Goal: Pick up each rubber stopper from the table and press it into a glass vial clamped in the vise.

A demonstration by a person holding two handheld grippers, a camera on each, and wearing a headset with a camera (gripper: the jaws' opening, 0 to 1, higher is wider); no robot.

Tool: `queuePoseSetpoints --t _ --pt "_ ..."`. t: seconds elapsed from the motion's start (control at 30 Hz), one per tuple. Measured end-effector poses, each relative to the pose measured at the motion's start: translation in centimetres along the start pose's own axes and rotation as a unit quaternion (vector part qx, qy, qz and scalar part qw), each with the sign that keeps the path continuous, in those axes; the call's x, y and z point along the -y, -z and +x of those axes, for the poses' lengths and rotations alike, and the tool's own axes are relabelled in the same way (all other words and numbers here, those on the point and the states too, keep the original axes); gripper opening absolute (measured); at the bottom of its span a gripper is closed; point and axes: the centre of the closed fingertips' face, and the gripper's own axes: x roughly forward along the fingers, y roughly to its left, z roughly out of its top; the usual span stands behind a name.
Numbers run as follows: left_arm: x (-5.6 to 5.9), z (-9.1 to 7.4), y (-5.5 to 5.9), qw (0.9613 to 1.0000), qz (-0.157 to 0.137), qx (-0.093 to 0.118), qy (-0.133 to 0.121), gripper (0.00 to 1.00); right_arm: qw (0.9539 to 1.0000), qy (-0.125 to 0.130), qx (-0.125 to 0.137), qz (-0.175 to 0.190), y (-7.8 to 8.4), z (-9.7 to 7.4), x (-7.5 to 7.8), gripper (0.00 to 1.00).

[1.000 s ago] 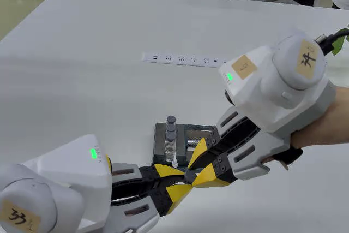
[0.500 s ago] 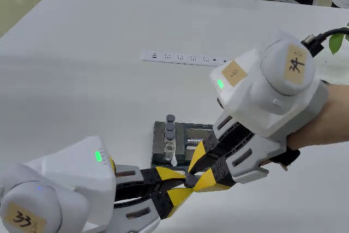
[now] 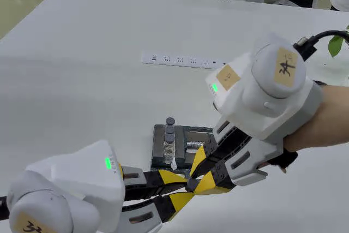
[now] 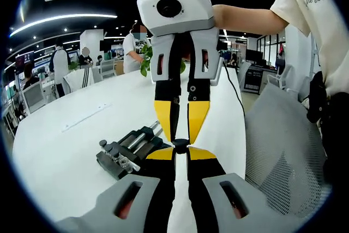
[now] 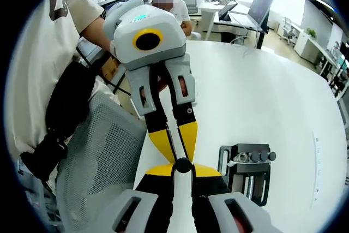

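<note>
A dark rubber stopper (image 4: 180,144) (image 5: 183,165) sits pinched where the yellow tips of both grippers meet, just in front of the vise. My left gripper (image 3: 181,185) (image 4: 180,152) comes in from the lower left and is shut on it. From the right, my right gripper (image 3: 199,175) (image 5: 182,169) reaches down, also shut on it. The black vise (image 3: 158,138) (image 4: 112,162) (image 5: 227,163) clamps a row of glass vials (image 3: 170,151) (image 5: 252,157). Two of them at the far end carry grey stoppers (image 3: 170,121).
A white power strip (image 3: 182,59) (image 4: 87,117) lies on the white table beyond the vise. A mesh chair (image 4: 283,151) (image 5: 92,162) stands at the table's near edge. Chairs and people are at the far side. A green leaf (image 3: 335,45) hangs at the right.
The two grippers stay tip to tip on the stopper. The left gripper's body has come up and right, and the right gripper's body has drifted left. The vise has not moved.
</note>
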Motion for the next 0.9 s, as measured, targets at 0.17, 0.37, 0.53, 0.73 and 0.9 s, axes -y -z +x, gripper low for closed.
queuePoseSetpoints --t 0.17,0.37,0.53,0.73,0.9 --pt "0.0 0.0 0.2 1.0000 -0.007 -0.001 0.001 0.04 1.0000 0.000 0.000 -0.004 0.1 0.2 0.0 0.06" --pt "-0.2 0.0 0.4 0.9999 -0.015 -0.001 -0.001 0.04 1.0000 0.001 -0.001 -0.006 0.2 0.3 0.2 0.06" --pt "-0.3 0.1 0.6 0.9997 -0.023 -0.002 -0.003 0.09 1.0000 0.008 0.000 -0.004 0.2 0.2 0.5 0.06" --pt "-1.0 -0.1 1.7 0.9983 -0.055 -0.004 -0.019 0.20 0.9999 0.010 0.002 0.001 0.3 0.1 0.7 0.06" --pt "-2.2 -0.4 2.5 0.9954 -0.082 -0.002 -0.050 0.39 0.9999 0.011 0.002 0.004 0.4 0.1 0.8 0.06"
